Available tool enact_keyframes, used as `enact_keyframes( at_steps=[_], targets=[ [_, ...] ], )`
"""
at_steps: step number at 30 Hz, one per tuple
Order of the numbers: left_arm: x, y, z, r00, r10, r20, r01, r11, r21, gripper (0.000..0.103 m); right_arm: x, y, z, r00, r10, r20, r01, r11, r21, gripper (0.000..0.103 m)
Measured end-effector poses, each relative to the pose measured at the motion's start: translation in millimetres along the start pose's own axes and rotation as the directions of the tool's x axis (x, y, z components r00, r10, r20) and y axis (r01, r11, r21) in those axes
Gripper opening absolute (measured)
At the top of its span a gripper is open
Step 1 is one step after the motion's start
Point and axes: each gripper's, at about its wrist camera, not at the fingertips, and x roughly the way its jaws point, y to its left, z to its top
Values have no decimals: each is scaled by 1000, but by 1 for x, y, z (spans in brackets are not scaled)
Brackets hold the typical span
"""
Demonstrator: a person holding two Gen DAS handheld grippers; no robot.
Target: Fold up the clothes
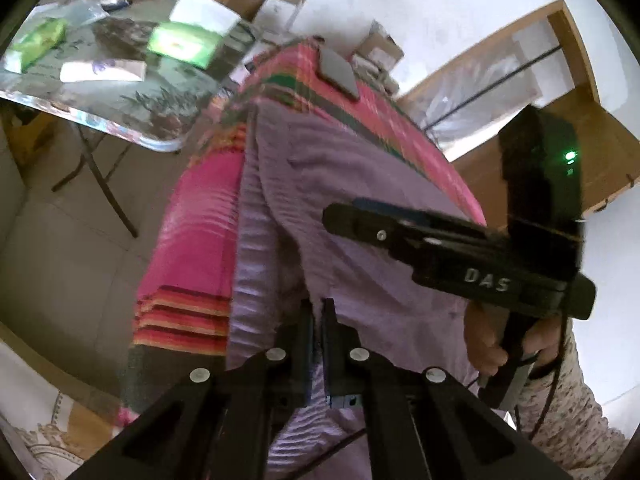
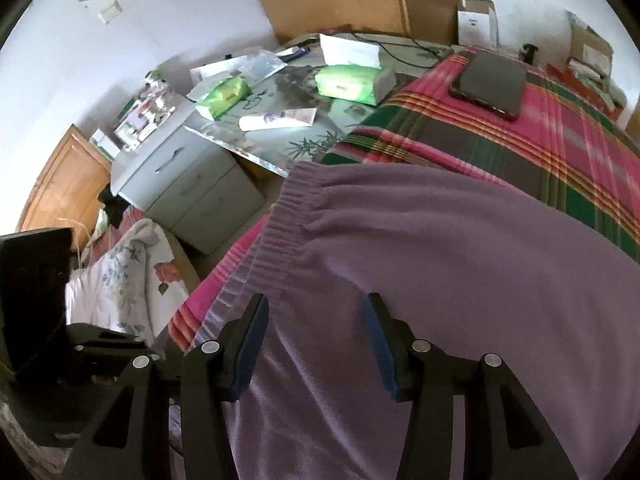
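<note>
A purple knit garment lies spread on the pink and green plaid bed cover, its ribbed hem toward the bed's edge. My left gripper is shut on a thin fold of this garment near its edge. My right gripper hovers low over the garment with the jaws wide apart and only flat cloth under them. In the left wrist view the right gripper reaches in from the right, held by a hand.
A dark flat phone lies on the far part of the bed cover. Beside the bed stands a glass-topped folding table with green tissue packs. A white drawer cabinet and floral bedding are at left.
</note>
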Motion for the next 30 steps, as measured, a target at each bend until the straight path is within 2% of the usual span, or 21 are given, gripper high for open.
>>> enact_keyframes(
  at_steps=[4, 6, 7, 14, 19, 25, 30],
  targets=[
    [-11, 4, 3, 999, 30, 42, -30, 1000, -8, 3, 4, 4, 4, 1000, 11, 6, -11, 1000, 5, 51],
    [-15, 7, 5, 999, 13, 53, -12, 1000, -18, 3, 6, 11, 7, 1000, 13, 20, -13, 1000, -15, 51],
    [-16, 8, 5, 998, 35, 57, -34, 999, -20, 3, 7, 15, 8, 999, 15, 30, -14, 1000, -25, 51],
    [-6, 17, 3, 998, 60, 31, -59, 998, -39, 3, 25, 21, 13, 1000, -4, 19, 4, 999, -37, 51],
    [0, 21, 2, 997, 73, 20, -72, 996, -57, 3, 21, 17, 12, 1000, 13, 17, -12, 1000, -26, 51],
    [2, 5, -1, 985, 169, 24, -169, 985, 20, 6, -20, 6, 6, 996, 33, 77, -32, 999, -10, 52],
    [3, -5, 1, 974, 225, 7, -225, 973, 49, 10, -78, -21, -8, 989, -33, 143, 35, 999, -10, 52]
  ],
)
